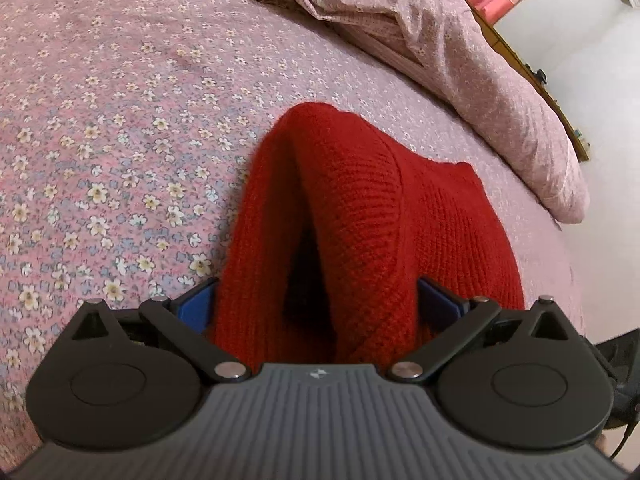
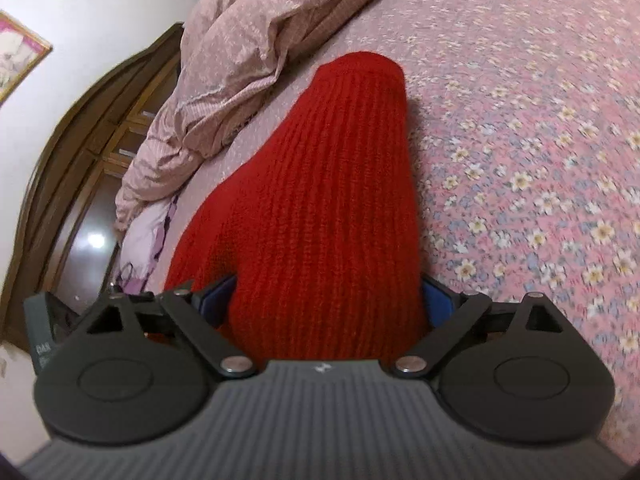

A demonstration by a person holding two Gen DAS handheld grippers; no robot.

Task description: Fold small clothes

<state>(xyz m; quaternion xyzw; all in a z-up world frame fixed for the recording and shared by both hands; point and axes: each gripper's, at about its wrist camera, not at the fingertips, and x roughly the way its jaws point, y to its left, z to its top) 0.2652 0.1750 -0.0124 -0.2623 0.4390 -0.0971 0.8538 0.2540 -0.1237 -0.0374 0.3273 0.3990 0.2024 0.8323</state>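
Observation:
A red knitted garment [image 1: 360,200] lies on the flowered bedsheet [image 1: 100,140], bunched into a raised fold with a dark hollow in it. My left gripper [image 1: 316,300] stands wide open around its near end; the blue pads [image 1: 196,304] sit at either side of the cloth. In the right wrist view the same red garment [image 2: 320,180] runs away from me as a ribbed strip. My right gripper [image 2: 328,300] is also wide open, with the knit filling the gap between its blue pads [image 2: 436,304]. The near edge of the cloth is hidden behind both gripper bodies.
A rumpled pink duvet [image 1: 440,40] is heaped along the far side of the bed, beside the garment [image 2: 224,60]. Dark wooden furniture [image 2: 80,140] and a white wall stand beyond the bed's edge. A pale patterned cloth [image 2: 148,232] lies under the duvet's end.

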